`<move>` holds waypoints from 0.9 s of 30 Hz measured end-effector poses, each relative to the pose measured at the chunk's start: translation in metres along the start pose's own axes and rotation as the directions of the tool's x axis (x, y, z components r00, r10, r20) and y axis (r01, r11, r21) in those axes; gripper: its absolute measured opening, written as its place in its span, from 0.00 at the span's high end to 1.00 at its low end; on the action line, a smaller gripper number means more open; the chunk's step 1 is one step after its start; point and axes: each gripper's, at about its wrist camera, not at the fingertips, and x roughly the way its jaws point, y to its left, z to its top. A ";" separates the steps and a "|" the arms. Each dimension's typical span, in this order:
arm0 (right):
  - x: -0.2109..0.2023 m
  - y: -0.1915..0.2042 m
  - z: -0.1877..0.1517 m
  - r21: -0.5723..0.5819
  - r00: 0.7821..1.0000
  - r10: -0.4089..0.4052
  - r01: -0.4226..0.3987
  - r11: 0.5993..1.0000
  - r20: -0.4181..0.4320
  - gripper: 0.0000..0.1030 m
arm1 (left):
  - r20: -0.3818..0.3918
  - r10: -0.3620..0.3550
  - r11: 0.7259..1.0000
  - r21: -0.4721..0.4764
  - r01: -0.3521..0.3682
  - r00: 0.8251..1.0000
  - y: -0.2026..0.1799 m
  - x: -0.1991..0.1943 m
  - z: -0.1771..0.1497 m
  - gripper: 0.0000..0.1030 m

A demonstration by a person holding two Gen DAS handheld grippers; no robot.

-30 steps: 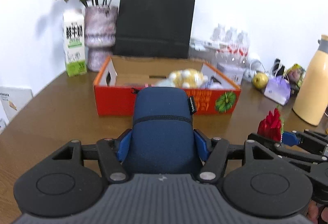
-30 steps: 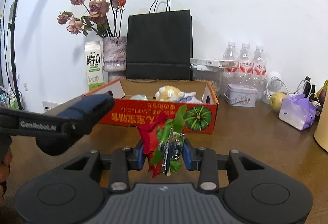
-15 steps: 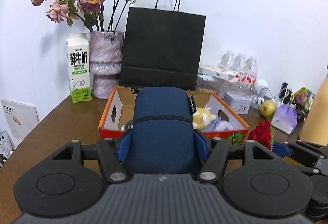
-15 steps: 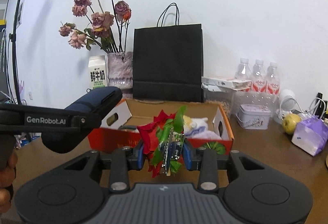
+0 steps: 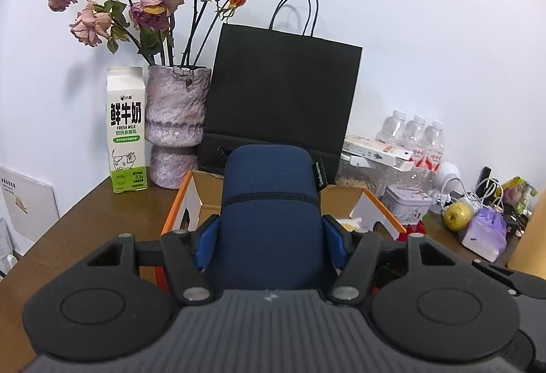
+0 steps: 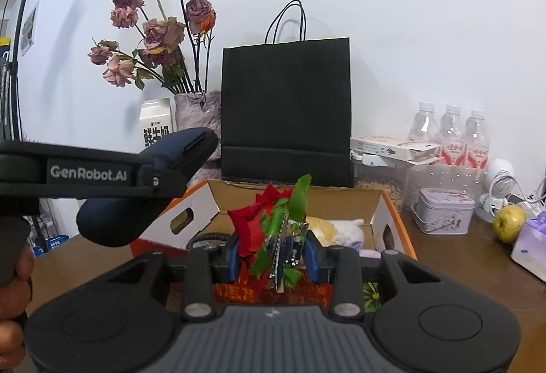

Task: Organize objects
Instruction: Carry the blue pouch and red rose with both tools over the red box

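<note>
My left gripper is shut on a navy zip pouch, which stands up between its blue pads and hides most of the orange cardboard box behind it. In the right wrist view the same pouch hangs at the left, above the box's near left corner. My right gripper is shut on a red artificial flower with green leaves, held just in front of and above the open box. A yellow and white plush toy lies inside the box.
Behind the box stand a black paper bag, a vase of dried roses and a milk carton. To the right are water bottles, a small tin, a pear and a purple pack. A hand grips the left tool.
Both grippers have risen and moved toward the box, which now sits lower and closer in each view. The pouch and the flower stay gripped as before.
</note>
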 end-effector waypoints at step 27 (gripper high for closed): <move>0.101 -0.020 0.032 -0.013 1.000 0.025 -0.025 1.000 -0.009 0.66 | -0.008 0.019 1.000 0.006 -0.019 1.000 0.011 0.098 0.032 0.38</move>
